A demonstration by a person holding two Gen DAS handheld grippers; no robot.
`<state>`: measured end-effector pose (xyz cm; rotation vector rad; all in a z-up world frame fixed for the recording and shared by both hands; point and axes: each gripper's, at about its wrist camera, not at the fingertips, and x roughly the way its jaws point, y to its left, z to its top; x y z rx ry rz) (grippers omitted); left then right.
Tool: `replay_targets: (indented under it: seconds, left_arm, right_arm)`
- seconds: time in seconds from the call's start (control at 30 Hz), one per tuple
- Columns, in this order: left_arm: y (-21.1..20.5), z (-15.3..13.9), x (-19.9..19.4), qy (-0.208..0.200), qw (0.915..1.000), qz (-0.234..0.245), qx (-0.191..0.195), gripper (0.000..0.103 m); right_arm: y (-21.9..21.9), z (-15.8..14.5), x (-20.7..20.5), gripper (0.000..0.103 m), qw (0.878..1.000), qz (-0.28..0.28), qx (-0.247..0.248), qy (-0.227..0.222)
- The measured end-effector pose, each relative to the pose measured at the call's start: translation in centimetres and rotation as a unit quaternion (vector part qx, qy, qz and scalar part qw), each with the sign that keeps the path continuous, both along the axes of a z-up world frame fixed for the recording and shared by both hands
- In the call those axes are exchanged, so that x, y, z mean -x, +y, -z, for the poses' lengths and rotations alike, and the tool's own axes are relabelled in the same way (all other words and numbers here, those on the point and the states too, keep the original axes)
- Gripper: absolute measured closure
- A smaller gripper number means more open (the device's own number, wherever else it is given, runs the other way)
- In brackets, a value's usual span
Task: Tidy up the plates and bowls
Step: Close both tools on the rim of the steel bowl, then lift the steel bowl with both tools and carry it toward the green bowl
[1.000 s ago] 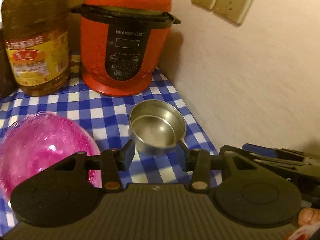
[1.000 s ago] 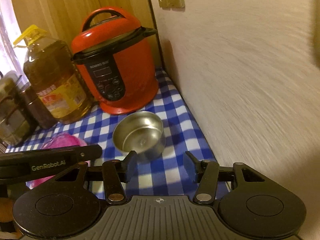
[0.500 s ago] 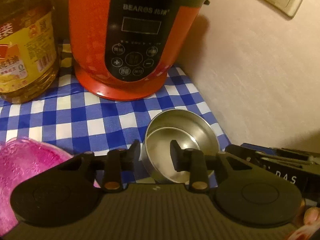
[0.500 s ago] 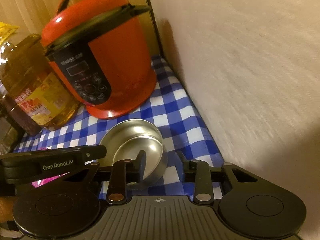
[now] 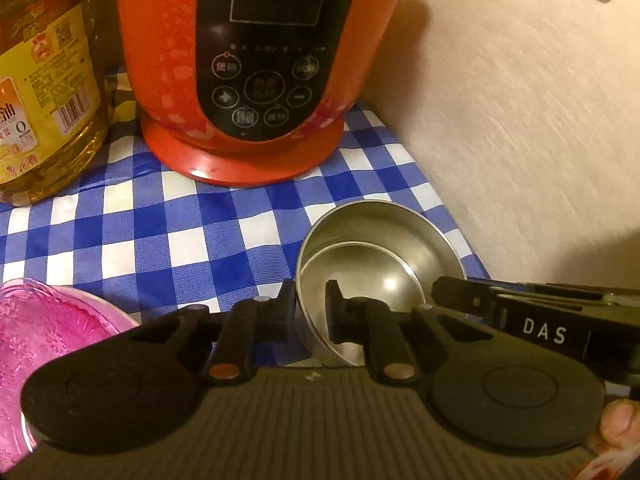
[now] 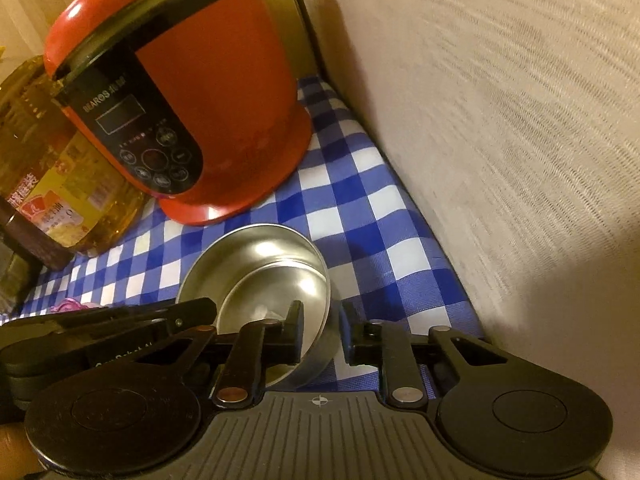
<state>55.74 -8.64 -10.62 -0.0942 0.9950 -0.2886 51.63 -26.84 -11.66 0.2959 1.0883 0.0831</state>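
Observation:
A steel bowl (image 5: 380, 264) with a second steel bowl nested inside sits on the blue checked cloth by the wall; it also shows in the right wrist view (image 6: 264, 276). My left gripper (image 5: 310, 300) straddles the bowl's left rim, one finger outside and one inside, closed tight on it. My right gripper (image 6: 322, 320) straddles the bowl's right rim, with a gap still on the outer side. A pink glass bowl (image 5: 44, 332) sits at the lower left.
A red rice cooker (image 5: 256, 64) stands close behind the bowl, also in the right wrist view (image 6: 188, 92). An oil bottle (image 5: 44, 92) stands at its left. The beige wall (image 6: 500, 140) runs along the right edge of the cloth.
Both grippers moved forward and down onto the steel bowl. The left jaws narrowed from wide open to a grip on the left rim; the right jaws narrowed around the right rim.

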Motion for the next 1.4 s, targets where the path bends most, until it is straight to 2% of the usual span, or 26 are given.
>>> replay_targets:
  seconds: [0.13,0.33,0.67,1.13,1.4]
  left_arm:
    - [0.0,0.2,-0.1,0.004,0.9999,0.0,-0.012,0.095]
    - [-0.1,-0.1,0.2,0.008,0.9998,-0.003,-0.018,0.096]
    - [-0.1,-3.3,3.5,-0.001,0.9999,-0.006,-0.01,0.097]
    - [-1.4,-11.4,14.5,-0.025,0.9997,0.001,0.0,0.097]
    - [-2.4,-14.3,21.3,-0.026,0.9996,0.008,0.007,0.097]
  right_arm:
    - [0.3,0.3,-0.1,0.089,1.0,-0.004,0.007,0.002]
    - [0.5,0.5,-0.1,0.092,1.0,-0.004,0.017,0.004]
    - [0.5,-2.4,3.0,0.094,1.0,-0.003,0.026,-0.009]
    - [1.1,-11.3,13.4,0.094,0.999,0.001,0.032,-0.033]
    - [0.9,-14.7,20.8,0.094,0.999,0.016,0.027,-0.032]
